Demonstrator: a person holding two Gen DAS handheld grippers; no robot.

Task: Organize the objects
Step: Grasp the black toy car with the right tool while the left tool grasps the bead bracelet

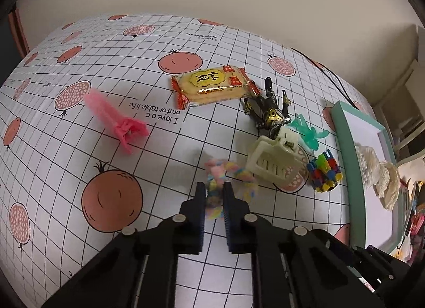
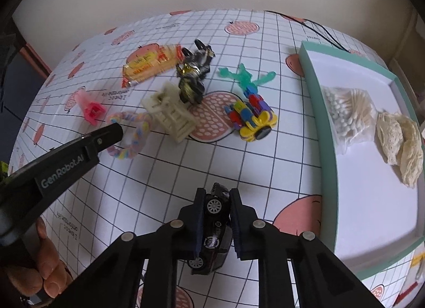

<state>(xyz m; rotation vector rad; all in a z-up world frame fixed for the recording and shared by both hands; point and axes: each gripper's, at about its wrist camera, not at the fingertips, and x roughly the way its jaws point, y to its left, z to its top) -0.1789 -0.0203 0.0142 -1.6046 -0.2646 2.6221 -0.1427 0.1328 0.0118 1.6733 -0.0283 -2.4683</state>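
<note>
The right gripper is clamped on the black toy car, whose long axis runs along the fingers; the tray lies just to its right. The left gripper pinches the pastel rope loop; the tray is well beyond it to the right, so the right hand is nearer.

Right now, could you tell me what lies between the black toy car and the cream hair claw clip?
In the right wrist view, only bare gridded tablecloth lies between the black toy car, held in the right gripper, and the cream hair claw clip.
</note>
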